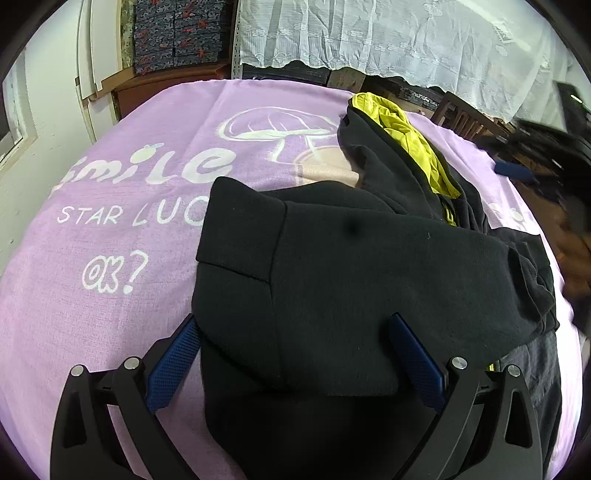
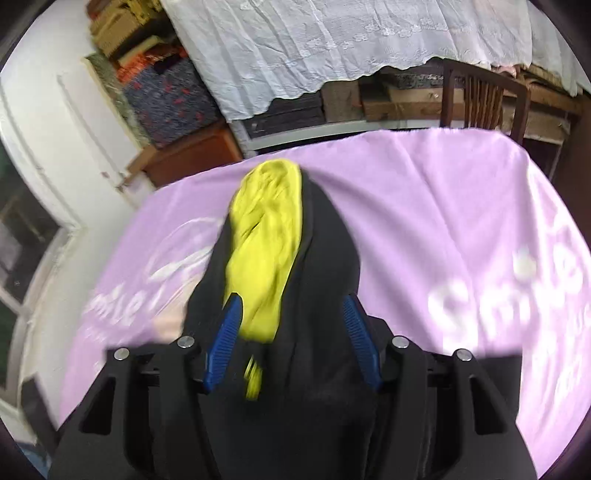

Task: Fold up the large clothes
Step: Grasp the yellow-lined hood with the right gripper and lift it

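A black hoodie (image 1: 351, 266) with a yellow-green hood lining (image 1: 410, 144) lies partly folded on the purple printed blanket (image 1: 110, 206). My left gripper (image 1: 295, 332) is open, its blue pads either side of the folded black body near its front edge. My right gripper (image 2: 291, 310) straddles the hood end: the black cloth (image 2: 325, 266) and yellow lining (image 2: 266, 236) bunch between its blue fingers (image 2: 225, 332), which stand fairly wide. The right gripper also shows blurred in the left wrist view (image 1: 517, 171) at the far right.
The blanket covers a table with white "Smile" lettering (image 2: 517, 288). A white lace curtain (image 1: 388, 37) hangs over shelves behind. A wooden chair (image 2: 480, 96) stands beyond the far edge. Patterned boxes (image 1: 177, 33) and a white wall (image 1: 55, 110) are at the left.
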